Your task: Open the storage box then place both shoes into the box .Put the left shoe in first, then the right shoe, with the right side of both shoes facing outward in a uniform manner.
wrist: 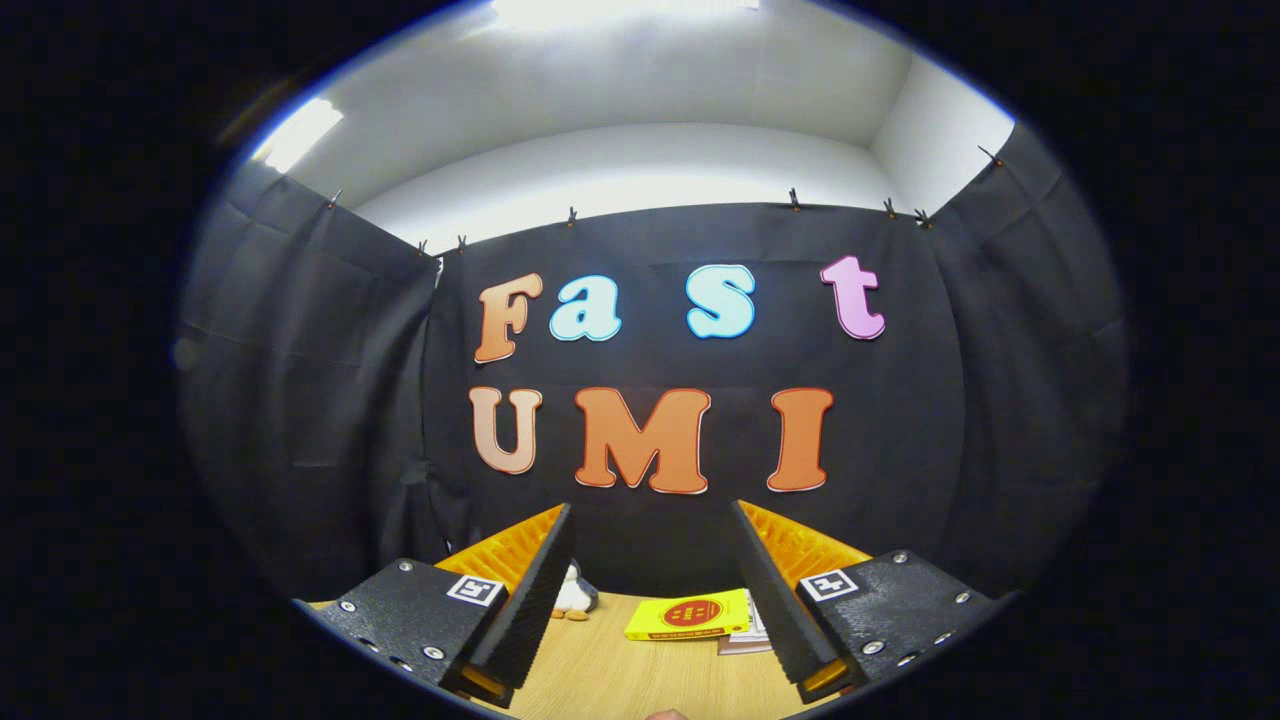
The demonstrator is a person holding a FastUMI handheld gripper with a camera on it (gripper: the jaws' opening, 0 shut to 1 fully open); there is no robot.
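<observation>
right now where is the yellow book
In the gripper view the yellow book lies flat on the wooden table, beyond the open gripper, nearer its right finger, with a small penguin toy off to its left.

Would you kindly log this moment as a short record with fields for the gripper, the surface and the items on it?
gripper: gripper open, fingers spread apart, nothing between them
surface: light wooden table beneath the fingers
item 1: yellow book lying flat on the table, beyond the fingers, seen in the gap between them
item 2: small penguin toy standing just past one finger, partly hidden by it
item 3: a pale flat item under the yellow book's edge, too hidden to identify
backdrop: black cloth wall
</observation>
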